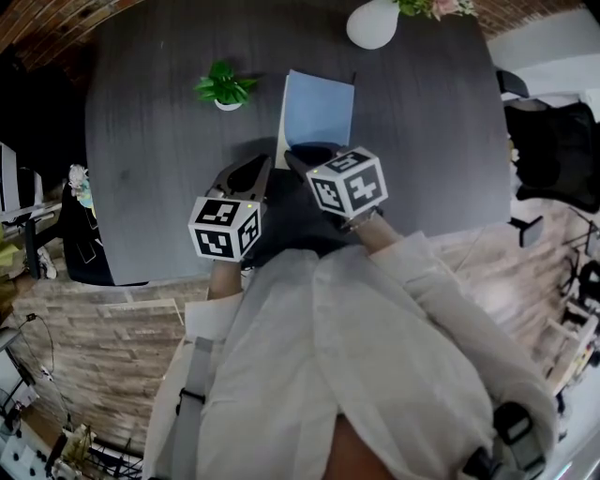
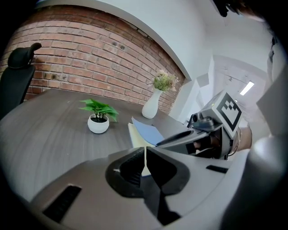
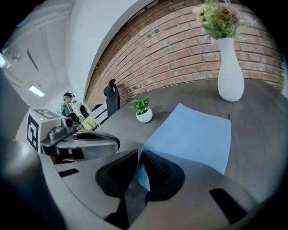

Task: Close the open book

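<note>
1. Table (image 1: pixel 141 187): a dark grey top that carries every item below.
2. Potted plant (image 1: pixel 225 89): a small green plant in a white pot. It stands upright to the left of the book, near it but not touching.
3. Left gripper (image 2: pixel 145 155): it sits at the near left corner of the book and points down toward the table. The jaws are pressed together to a hairline, and a thin cream strip of the book's pages (image 2: pixel 137 134) sits in that line.
4. Book (image 1: pixel 319 111): it lies on the table near the centre, just ahead of both grippers. The blue cover (image 3: pixel 193 134) lies over the pages. A cream margin of pages shows along its left edge. The near corner of the cover is raised slightly above the stack.
5. Right gripper (image 3: pixel 139 157): it sits at the near edge of the book, just beside the left gripper. The jaws stand slightly apart, and the near corner of the blue cover sits in the gap between them.
6. Vase (image 1: pixel 372 23): white and upright, holding flowers. It stands at the far edge of the table, beyond the book and to its right, apart from it.
7. Chair (image 1: pixel 558 155): black, beside the right edge of the table.
</note>
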`<action>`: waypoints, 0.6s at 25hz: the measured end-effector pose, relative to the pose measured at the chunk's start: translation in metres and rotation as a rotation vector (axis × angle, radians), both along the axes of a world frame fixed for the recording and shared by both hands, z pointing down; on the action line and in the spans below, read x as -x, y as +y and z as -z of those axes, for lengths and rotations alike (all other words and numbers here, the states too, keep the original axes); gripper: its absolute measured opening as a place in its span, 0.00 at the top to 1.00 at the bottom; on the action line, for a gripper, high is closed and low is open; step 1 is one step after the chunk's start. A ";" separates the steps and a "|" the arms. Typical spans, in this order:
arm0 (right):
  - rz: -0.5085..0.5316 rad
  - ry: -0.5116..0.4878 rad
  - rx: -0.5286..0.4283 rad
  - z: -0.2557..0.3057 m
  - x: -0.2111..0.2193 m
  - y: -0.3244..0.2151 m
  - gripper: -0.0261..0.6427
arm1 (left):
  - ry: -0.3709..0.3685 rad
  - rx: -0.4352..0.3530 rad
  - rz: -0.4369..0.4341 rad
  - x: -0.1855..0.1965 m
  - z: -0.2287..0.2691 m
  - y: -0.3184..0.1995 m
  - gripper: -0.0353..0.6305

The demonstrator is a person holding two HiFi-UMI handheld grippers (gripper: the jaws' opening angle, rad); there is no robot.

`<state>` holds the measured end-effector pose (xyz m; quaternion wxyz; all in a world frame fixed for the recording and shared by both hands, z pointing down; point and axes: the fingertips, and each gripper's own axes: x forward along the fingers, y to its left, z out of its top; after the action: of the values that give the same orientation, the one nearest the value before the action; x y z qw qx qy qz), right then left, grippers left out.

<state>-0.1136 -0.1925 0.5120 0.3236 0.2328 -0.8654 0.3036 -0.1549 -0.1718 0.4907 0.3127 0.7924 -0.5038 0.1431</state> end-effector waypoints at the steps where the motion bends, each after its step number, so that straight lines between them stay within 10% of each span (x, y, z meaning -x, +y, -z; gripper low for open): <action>1: 0.002 0.011 0.002 -0.003 0.001 0.000 0.90 | 0.003 0.002 0.001 0.001 -0.001 0.000 0.92; 15: -0.003 0.111 0.021 -0.029 0.017 0.003 0.84 | 0.034 0.022 0.013 0.013 -0.008 0.006 0.92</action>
<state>-0.1302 -0.1894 0.5407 0.3729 0.2469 -0.8427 0.2998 -0.1680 -0.1654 0.4990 0.3308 0.7879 -0.5021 0.1330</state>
